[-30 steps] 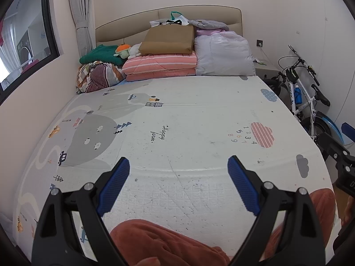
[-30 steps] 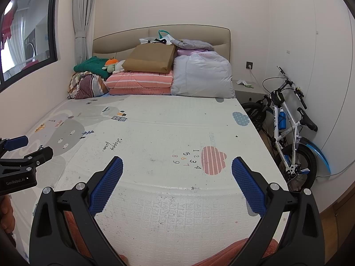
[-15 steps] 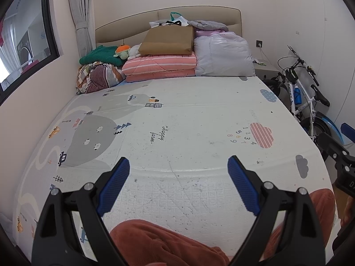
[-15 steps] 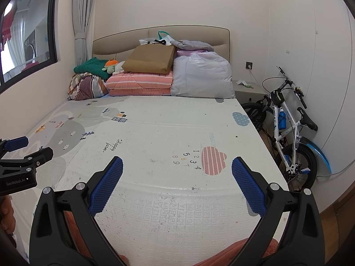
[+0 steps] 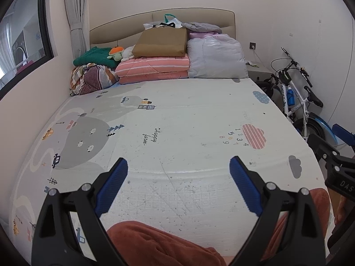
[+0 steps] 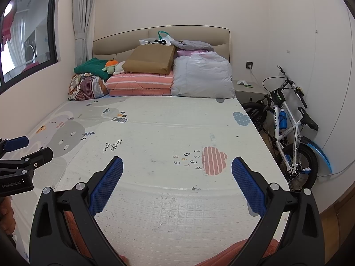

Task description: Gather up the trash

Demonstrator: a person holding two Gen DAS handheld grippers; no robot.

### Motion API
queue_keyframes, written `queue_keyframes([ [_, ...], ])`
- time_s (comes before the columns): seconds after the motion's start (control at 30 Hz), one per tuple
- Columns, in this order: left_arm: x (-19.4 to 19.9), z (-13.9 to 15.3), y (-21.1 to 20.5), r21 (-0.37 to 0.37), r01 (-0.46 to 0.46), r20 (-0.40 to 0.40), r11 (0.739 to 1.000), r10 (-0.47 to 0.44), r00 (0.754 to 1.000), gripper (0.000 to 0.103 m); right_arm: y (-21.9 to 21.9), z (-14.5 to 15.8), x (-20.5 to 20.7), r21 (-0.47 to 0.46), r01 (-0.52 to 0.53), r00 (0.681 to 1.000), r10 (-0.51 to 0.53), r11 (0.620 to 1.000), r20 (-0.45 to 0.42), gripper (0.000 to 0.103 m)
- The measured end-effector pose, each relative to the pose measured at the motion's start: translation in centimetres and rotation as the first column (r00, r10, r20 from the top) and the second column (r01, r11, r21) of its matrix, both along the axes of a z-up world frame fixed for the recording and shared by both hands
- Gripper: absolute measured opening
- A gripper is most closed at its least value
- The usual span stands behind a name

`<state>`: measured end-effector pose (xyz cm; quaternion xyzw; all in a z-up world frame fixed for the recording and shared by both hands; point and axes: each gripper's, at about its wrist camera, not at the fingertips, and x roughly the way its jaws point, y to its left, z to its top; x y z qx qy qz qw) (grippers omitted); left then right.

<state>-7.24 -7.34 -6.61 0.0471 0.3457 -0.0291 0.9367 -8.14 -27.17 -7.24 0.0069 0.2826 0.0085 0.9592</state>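
Trash is too small to make out; left gripper (image 5: 178, 186) and right gripper (image 6: 177, 185) hover level over the play mat (image 5: 188, 115), jaws wide apart, empty.

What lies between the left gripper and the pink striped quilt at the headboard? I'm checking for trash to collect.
Only bare printed play mat between the left gripper and the pink striped quilt; no loose item shows in the left wrist view.

A printed play mat (image 5: 177, 119) covers the bed; folded bedding (image 5: 155, 68) lies far, a bicycle (image 6: 288, 119) stands right.
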Motion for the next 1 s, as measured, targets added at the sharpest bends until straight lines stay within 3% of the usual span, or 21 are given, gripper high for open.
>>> queue_keyframes([
  [0.2, -0.5, 0.15, -0.37, 0.083, -0.061, 0.044, 0.995, 0.058, 0.997, 0.096, -0.04, 0.09, 0.12, 0.002, 0.003, 1.0, -0.003, 1.0, 0.005, 0.095],
  [0.37, -0.67, 0.33, -0.29, 0.007, -0.013, 0.018, 1.0, 0.012, 1.0, 0.096, 0.09, 0.18, 0.43, 0.0, 0.002, 1.0, -0.002, 1.0, 0.007, 0.095],
  [1.0, -0.72, -0.35, -0.23, 0.003, -0.029, -0.033, 1.0, 0.029, 0.999, 0.096, -0.04, -0.02, 0.67, -0.001, 0.001, 1.0, -0.001, 1.0, 0.013, 0.095],
])
